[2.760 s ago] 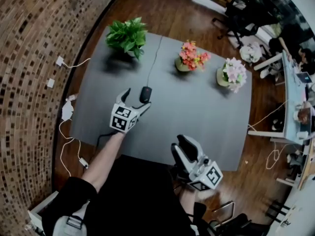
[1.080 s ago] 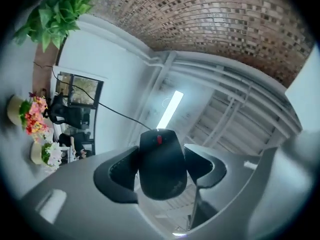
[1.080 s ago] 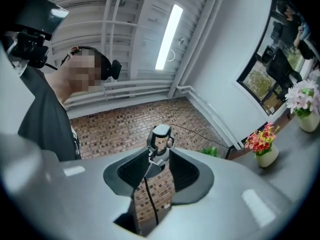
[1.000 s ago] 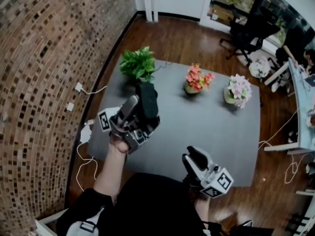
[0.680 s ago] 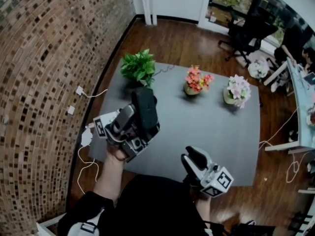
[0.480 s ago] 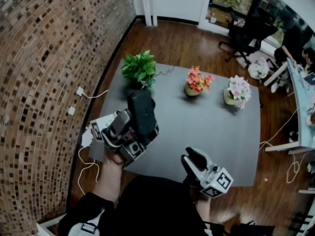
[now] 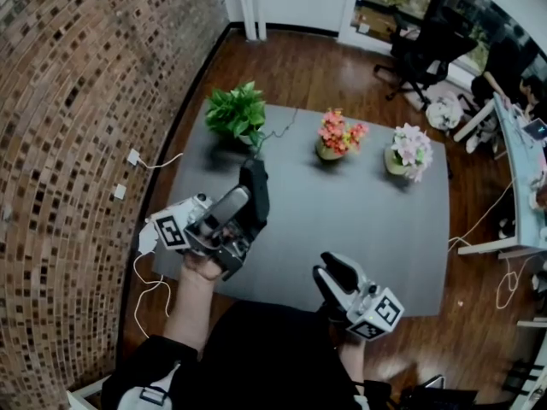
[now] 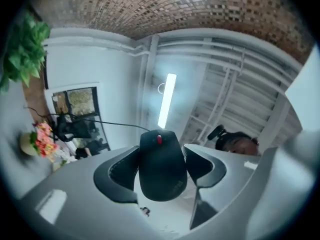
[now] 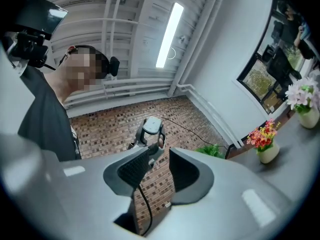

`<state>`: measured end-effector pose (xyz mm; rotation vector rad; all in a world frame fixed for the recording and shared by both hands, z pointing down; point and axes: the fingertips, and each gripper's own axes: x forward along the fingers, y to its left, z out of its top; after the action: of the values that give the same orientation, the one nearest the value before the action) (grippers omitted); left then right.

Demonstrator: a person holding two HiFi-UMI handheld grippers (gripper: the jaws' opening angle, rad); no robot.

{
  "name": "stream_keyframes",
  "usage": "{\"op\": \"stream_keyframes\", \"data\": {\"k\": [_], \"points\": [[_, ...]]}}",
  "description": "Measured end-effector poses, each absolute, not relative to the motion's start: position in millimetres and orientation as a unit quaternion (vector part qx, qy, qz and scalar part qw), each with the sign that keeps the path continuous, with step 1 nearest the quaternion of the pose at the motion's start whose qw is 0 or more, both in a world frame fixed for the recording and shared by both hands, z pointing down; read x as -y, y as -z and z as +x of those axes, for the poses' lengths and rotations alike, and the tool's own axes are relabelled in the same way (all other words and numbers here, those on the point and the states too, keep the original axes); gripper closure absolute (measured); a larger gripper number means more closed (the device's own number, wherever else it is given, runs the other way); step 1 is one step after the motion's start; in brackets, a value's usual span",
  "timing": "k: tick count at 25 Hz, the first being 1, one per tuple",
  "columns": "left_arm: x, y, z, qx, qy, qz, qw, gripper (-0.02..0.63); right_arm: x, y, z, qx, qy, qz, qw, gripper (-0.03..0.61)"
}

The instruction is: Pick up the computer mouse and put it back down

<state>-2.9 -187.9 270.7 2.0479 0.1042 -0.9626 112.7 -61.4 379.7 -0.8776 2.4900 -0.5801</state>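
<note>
The black computer mouse [image 7: 255, 186] is lifted off the grey table [image 7: 367, 220], and my left gripper [image 7: 246, 205] is shut on its sides. In the left gripper view the mouse [image 8: 162, 164] fills the gap between the two black pads, red wheel upward, pointing toward the ceiling. Its thin cable [image 7: 267, 137] trails back past the green plant [image 7: 235, 111]. My right gripper [image 7: 335, 273] hovers over the table's near edge, open with nothing between its jaws. In the right gripper view, the right gripper [image 9: 159, 156] looks toward the brick wall and the raised left gripper [image 9: 150, 129].
Along the table's far side stand the green plant, a pot of pink-orange flowers [image 7: 338, 132] and a pot of pale flowers [image 7: 410, 148]. A brick wall [image 7: 77, 101] runs down the left. Cables and chargers [image 7: 145, 237] lie on the wood floor beside the table.
The mouse lay on the table at first; it now hangs in my left gripper. Over the last second that gripper rolled and drifted toward the near left. The right gripper stayed put.
</note>
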Motion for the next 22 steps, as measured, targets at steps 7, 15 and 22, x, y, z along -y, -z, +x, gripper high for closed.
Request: {"op": "stream_keyframes", "data": {"k": [7, 15, 22], "points": [[254, -462, -3, 0.274, 0.13, 0.879, 0.369, 0.331, 59, -384, 122, -0.894, 0.212, -0.332, 0.213, 0.477], [303, -676, -3, 0.434, -0.157, 0.833, 0.305, 0.331, 62, -374, 125, -0.895, 0.206, -0.342, 0.199, 0.477], [326, -781, -2, 0.48, -0.26, 0.781, 0.305, 0.331, 55, -382, 143, -0.884, 0.211, -0.374, 0.186, 0.477]]}}
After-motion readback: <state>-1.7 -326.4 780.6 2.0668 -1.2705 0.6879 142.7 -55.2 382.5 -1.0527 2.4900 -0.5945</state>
